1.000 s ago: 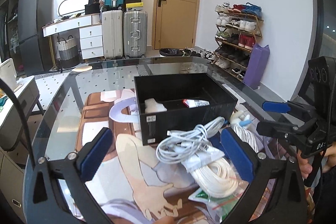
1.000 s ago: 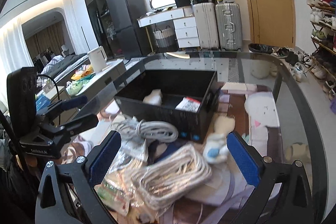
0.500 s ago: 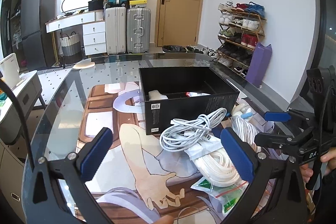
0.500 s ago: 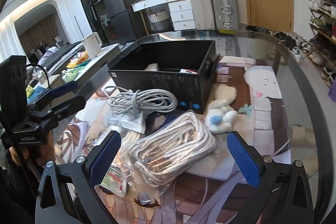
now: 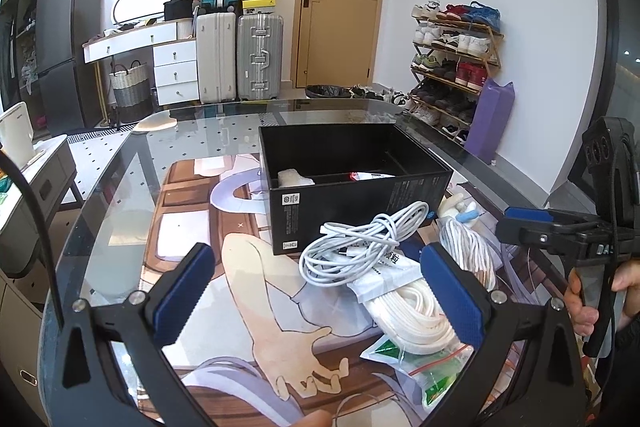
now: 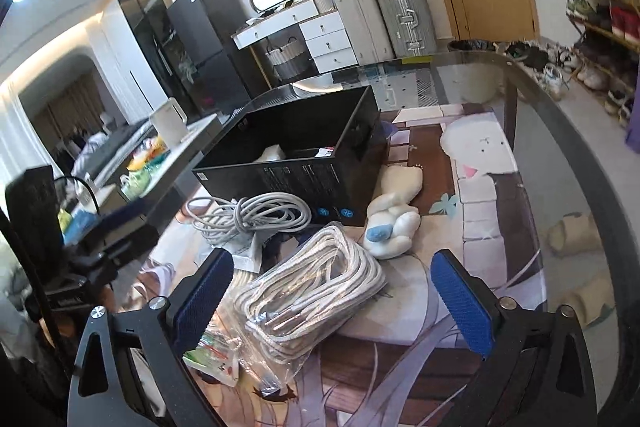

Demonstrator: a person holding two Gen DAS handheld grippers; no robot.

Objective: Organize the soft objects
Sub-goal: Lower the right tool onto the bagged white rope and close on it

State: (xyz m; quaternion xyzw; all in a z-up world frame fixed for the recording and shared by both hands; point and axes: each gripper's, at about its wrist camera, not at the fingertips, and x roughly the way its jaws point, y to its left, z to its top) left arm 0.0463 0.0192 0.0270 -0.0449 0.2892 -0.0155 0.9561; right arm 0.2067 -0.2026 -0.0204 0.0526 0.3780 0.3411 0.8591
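Note:
A black open box [image 5: 352, 179] [image 6: 304, 163] stands on the glass table and holds a white soft item [image 5: 294, 177] and a red-and-white packet [image 5: 370, 176]. In front of it lie a coiled white cable [image 5: 356, 251] [image 6: 256, 217], a bag of white rope [image 5: 416, 311] [image 6: 316, 291] and a white plush toy with a blue patch [image 6: 390, 223] [image 5: 460, 213]. My left gripper [image 5: 320, 291] is open and empty, above the mat before the cable. My right gripper [image 6: 332, 299] is open and empty, over the rope bag.
A green-printed zip bag [image 5: 424, 363] [image 6: 212, 347] lies at the near edge of the pile. A printed mat [image 5: 192, 227] covers the glass table [image 6: 560, 163]. Suitcases [image 5: 240, 55], a door and a shoe rack [image 5: 452, 59] stand behind.
Both grippers have drawn back and lowered a little. The right wrist view has tilted and moved in over the rope bag. Nothing has been taken hold of.

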